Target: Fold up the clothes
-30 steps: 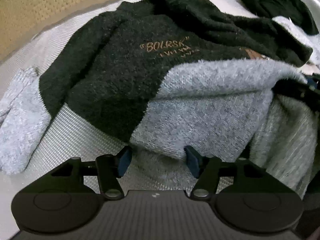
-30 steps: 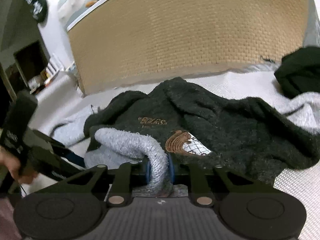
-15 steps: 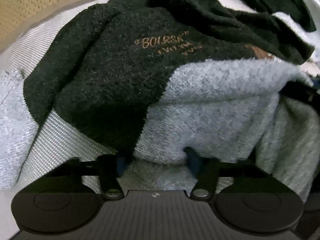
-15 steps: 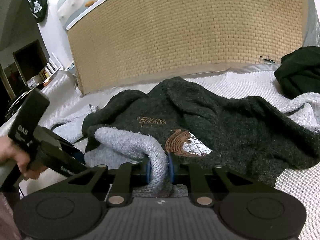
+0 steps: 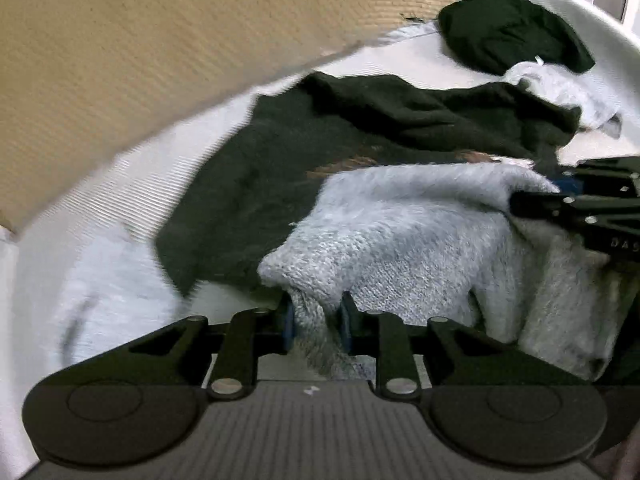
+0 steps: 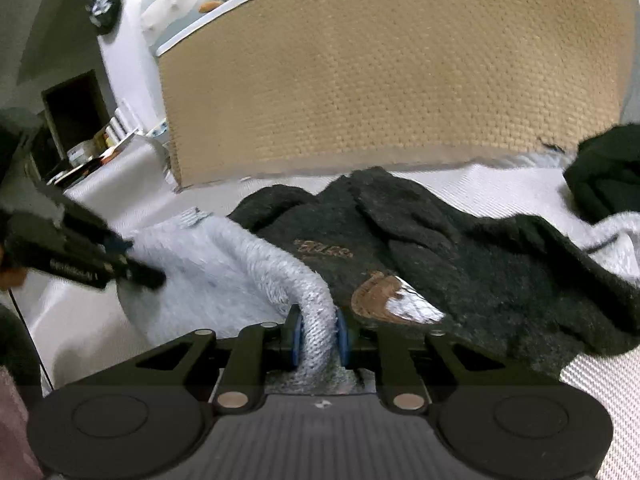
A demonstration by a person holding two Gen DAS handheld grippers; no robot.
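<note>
A fuzzy sweater, black above and light grey below, lies on the bed with brown lettering on its chest. My left gripper is closing its jaws, and a bunched fold of the grey hem sits pinched between the pads. The right gripper is shut on another stretch of the grey hem, which arches up between the two grips. In the left wrist view the right gripper reaches in from the right. In the right wrist view the left gripper comes in from the left.
A tan woven headboard stands close behind the sweater. A black garment is heaped at the far right of the white woven bed cover. One grey sleeve lies out to the left. A dark shelf stands beyond the bed's left edge.
The left gripper's jaws went from wide apart around the grey hem to pinched on it, then rose and tilted up, lifting the fabric. The right gripper kept its grip and barely shifted.
</note>
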